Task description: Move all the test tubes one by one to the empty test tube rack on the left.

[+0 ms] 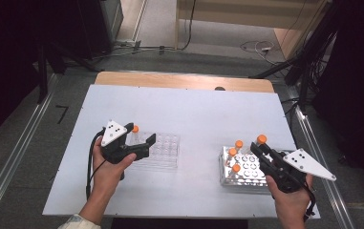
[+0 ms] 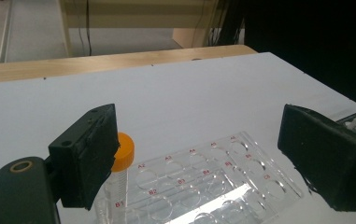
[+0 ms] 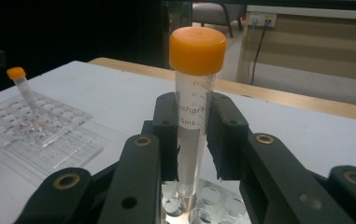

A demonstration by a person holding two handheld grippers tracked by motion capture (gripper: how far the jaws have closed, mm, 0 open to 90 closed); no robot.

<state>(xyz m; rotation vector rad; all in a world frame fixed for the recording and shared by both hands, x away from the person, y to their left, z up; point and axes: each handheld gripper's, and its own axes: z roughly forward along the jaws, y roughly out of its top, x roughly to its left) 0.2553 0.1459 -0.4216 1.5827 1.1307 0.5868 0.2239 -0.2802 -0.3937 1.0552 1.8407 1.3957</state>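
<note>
1. An orange-capped tube (image 3: pixel 192 116) is pinched upright between the jaws of the right gripper (image 3: pixel 192 135); its tip is seen just above the wells of the right rack (image 1: pixel 246 174).
2. In the high view, the right gripper (image 1: pixel 262 149) is held over the right rack, where three more capped tubes (image 1: pixel 236 152) are standing.
3. The left gripper (image 2: pixel 199 154) is held with its jaws spread wide, nothing between them, above the left rack (image 2: pixel 213 177).
4. One capped tube (image 2: pixel 119 172) is seated in the left rack at what appears to be well B1, just beside one jaw; contact cannot be judged.
5. Both racks are set on the white table (image 1: pixel 194 109), well apart.
</note>
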